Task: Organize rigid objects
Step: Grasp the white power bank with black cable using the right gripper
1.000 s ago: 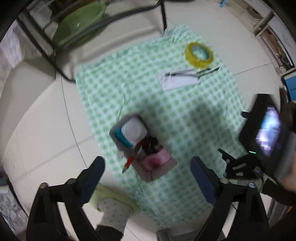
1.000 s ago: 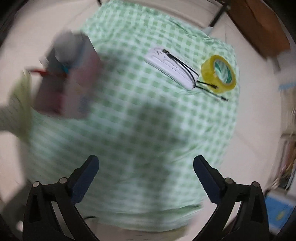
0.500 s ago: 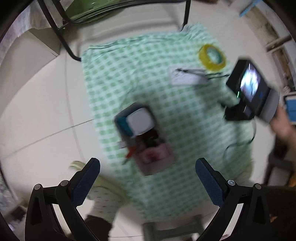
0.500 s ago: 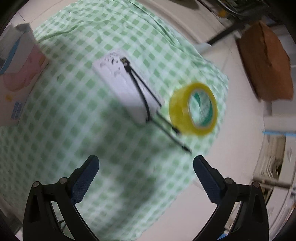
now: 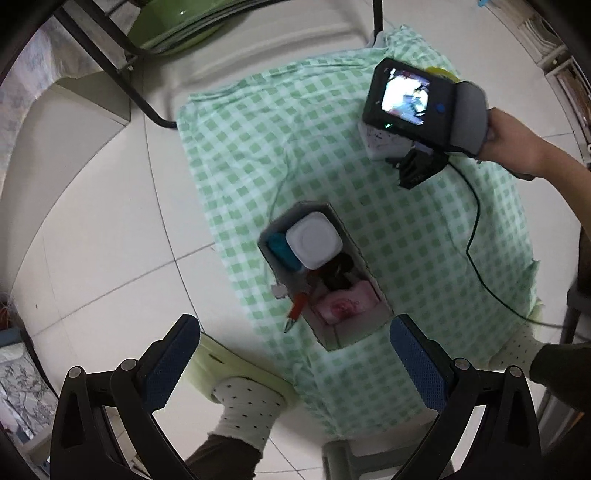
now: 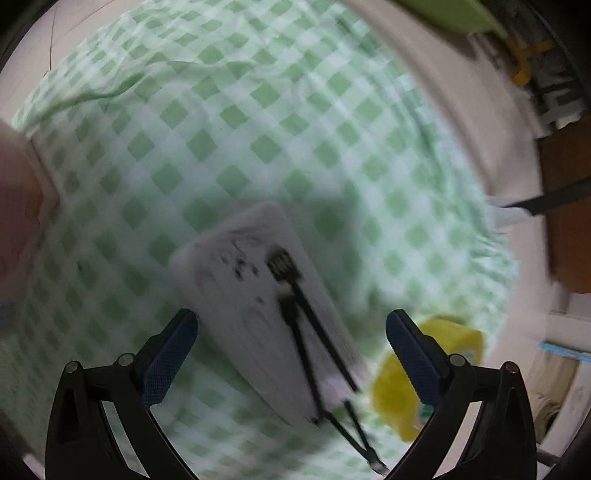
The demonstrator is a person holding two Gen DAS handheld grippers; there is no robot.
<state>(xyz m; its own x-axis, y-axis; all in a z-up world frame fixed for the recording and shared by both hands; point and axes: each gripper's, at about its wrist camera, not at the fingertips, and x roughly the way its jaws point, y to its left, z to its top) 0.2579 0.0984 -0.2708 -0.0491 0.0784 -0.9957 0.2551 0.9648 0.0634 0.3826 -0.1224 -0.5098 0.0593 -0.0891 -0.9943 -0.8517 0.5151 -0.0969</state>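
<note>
A grey open box (image 5: 373, 325) stands on the green checked cloth (image 5: 280, 147), holding a white square jar (image 5: 314, 240), a blue item, dark items, a pink pack (image 5: 347, 304) and a red pen (image 5: 297, 310) poking out. My left gripper (image 5: 295, 354) hovers high above it, open and empty. My right gripper (image 6: 288, 354) is open close over a white flat block (image 6: 258, 306) with a black wire tool (image 6: 314, 339) lying across it; a yellow tape roll (image 6: 399, 384) sits just right. In the left wrist view the right gripper's body (image 5: 413, 107) covers most of that block (image 5: 376, 147).
A black metal chair frame (image 5: 140, 99) and a green basin (image 5: 177, 29) stand beyond the cloth. The person's socked foot in a green slipper (image 5: 240, 376) is at the cloth's near edge. A thin black cable (image 5: 476, 236) trails over the cloth's right side.
My right gripper has dropped from high over the cloth to just above the white block. My left gripper has risen and pulled back, with the box still below it.
</note>
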